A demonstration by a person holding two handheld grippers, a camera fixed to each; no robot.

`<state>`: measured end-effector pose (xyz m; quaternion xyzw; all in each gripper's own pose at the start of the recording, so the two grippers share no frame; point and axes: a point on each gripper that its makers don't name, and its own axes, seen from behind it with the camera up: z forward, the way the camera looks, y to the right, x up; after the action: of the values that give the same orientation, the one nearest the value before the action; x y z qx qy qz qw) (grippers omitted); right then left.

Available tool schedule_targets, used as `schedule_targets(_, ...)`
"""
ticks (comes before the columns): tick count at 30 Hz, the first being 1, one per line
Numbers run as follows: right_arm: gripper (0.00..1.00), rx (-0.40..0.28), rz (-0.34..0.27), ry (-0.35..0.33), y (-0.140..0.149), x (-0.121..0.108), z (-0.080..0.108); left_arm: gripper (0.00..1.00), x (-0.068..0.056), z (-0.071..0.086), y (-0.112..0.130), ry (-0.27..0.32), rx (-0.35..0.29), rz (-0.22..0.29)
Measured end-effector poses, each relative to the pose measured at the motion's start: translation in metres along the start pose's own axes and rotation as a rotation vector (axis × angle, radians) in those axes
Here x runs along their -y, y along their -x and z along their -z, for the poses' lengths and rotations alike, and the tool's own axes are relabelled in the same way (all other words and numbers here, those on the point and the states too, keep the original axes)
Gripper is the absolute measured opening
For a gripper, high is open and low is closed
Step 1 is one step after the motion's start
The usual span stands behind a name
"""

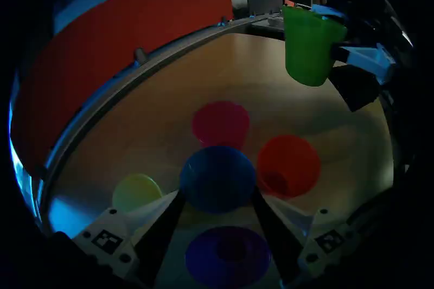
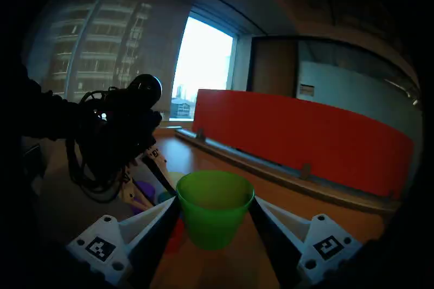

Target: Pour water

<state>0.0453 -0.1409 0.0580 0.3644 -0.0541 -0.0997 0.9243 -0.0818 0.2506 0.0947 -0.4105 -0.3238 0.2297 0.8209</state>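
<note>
Nearest, the round blue plastic cup (image 1: 217,175) sat clamped between the fingers of the left gripper (image 1: 218,194). The right gripper (image 2: 214,203) pinched the translucent green plastic cup (image 2: 215,224) by its sides, raised above the wooden table (image 1: 163,126). Probably light, thin and slippery, so a mid-wall hold seemed safest.

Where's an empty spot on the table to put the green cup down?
Free: the bare table between the pink cup and the red divider, and the stretch right of the red cup in the left gripper view, below the green cup. Crowded: around the blue cup, with the pink, red, yellow cup and purple cup close by.
</note>
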Motion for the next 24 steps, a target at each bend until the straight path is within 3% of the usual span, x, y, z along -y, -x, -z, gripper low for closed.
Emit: schedule_targets(24,0.91,0.002,0.004,0.003,0.0009,-0.0010,0.0020,0.85,0.0037,-0.0102,-0.0042,-0.010,-0.021,0.015)
